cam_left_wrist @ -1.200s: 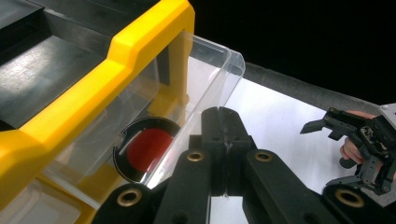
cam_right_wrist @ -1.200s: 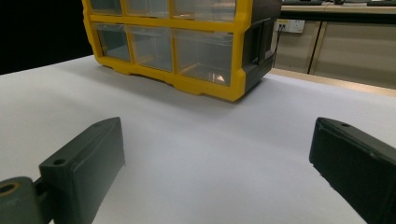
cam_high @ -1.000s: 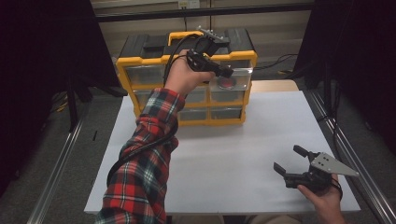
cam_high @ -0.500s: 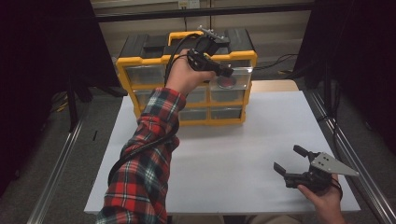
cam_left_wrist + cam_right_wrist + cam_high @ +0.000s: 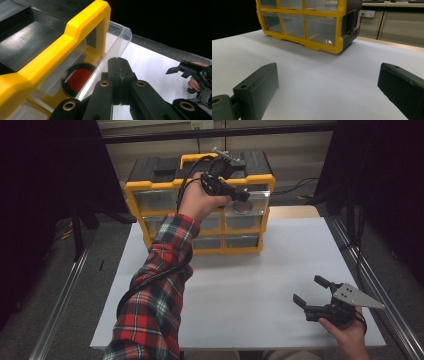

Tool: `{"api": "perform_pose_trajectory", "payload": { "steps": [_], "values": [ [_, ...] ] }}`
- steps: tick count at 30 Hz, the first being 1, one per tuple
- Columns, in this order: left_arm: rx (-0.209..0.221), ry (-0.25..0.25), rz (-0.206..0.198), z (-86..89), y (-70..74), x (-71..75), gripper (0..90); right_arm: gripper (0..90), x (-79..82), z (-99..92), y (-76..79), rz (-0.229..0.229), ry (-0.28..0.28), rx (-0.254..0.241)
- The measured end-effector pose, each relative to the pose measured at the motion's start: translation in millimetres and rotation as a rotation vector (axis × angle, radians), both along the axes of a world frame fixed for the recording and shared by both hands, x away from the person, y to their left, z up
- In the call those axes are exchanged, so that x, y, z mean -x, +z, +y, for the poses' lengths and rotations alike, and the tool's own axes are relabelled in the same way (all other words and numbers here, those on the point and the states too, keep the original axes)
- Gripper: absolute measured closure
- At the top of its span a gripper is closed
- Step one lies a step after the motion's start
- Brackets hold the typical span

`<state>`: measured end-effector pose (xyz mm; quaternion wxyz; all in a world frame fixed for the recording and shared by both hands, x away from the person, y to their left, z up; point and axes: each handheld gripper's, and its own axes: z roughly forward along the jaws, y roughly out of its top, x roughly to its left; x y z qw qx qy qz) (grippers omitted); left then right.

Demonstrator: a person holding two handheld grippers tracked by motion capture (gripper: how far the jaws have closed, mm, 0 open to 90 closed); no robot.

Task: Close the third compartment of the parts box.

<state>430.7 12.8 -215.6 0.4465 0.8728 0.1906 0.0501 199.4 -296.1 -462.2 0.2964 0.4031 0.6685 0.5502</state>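
A yellow and black drawer cabinet stands at the back of the white table. Its top right clear drawer is pulled out a little. Inside lies a round black disc with a red centre. My left gripper is at the drawer's front rim, its jaws pressed together with nothing seen between them. My right gripper rests low over the table's front right, open and empty.
The other clear drawers of the cabinet are pushed in. A metal rail runs along the table's right side and another along the left. Bare white tabletop lies between the cabinet and my right gripper.
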Motion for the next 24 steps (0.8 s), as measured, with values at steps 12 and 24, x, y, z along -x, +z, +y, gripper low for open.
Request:
{"api": "perform_pose_trajectory", "payload": {
  "steps": [12, 24],
  "values": [
    [0.002, 0.004, -0.004, -3.4, -0.4, -1.5, 90.0, 2.9, -0.3, -0.4, 0.0, -0.004, -0.001, 0.003],
    [0.002, 0.019, -0.007, -5.2, -0.2, -3.6, 90.0, 2.9, -0.1, -0.7, 0.0, -0.006, -0.001, 0.003]
  ]
}}
